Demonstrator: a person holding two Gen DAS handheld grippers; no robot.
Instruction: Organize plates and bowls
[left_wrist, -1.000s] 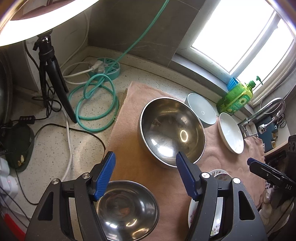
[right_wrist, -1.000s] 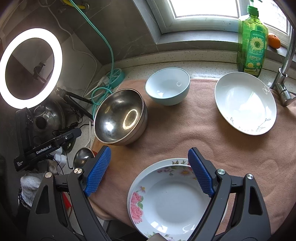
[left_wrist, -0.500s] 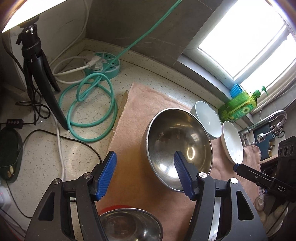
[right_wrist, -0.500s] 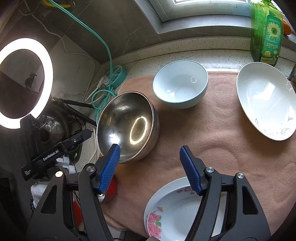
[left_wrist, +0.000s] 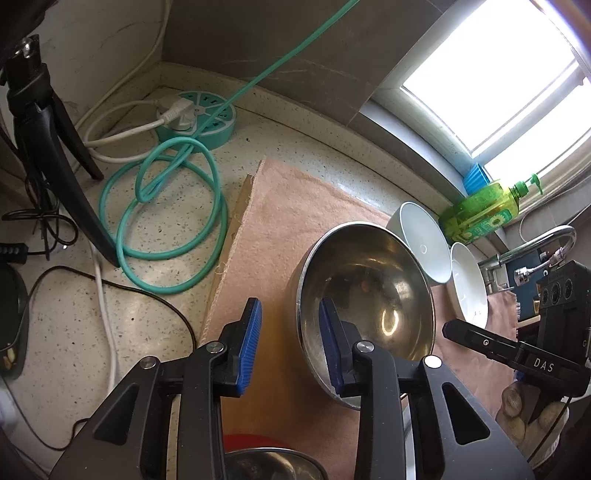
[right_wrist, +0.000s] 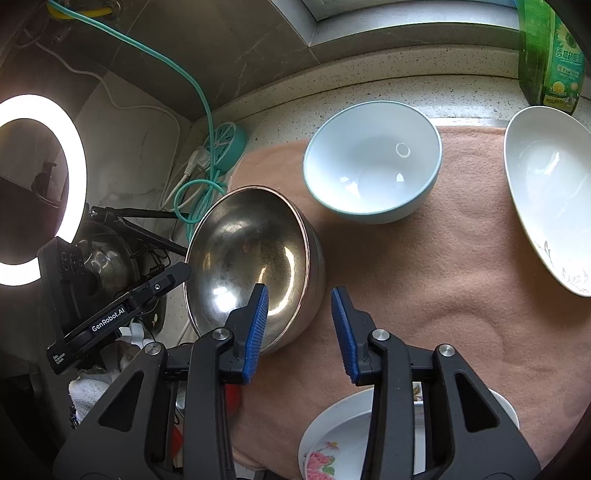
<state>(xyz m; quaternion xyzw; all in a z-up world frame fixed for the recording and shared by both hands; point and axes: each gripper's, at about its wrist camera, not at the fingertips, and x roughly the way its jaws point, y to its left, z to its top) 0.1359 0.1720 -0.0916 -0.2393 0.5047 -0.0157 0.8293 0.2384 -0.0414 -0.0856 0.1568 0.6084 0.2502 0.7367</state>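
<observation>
A polished metal bowl (right_wrist: 251, 266) is gleaming ahead of the right gripper (right_wrist: 300, 325). Matt pink cloth (right_wrist: 443, 295) is lying beneath, glossy ceramic bowl (right_wrist: 373, 162) beyond.

Each camera sits on a gripper and looks down past its two blue fingers. The left one is close over the left edge of the pink cloth (left_wrist: 295, 206) and faces toward the window (left_wrist: 498, 74). The right one is close over the near edge and faces the back wall. Both see the big steel bowl (left_wrist: 365, 288) (right_wrist: 251, 266), the pale blue bowl (left_wrist: 424, 243) (right_wrist: 373, 162) and the white plate (left_wrist: 469, 288) (right_wrist: 550, 199).
</observation>
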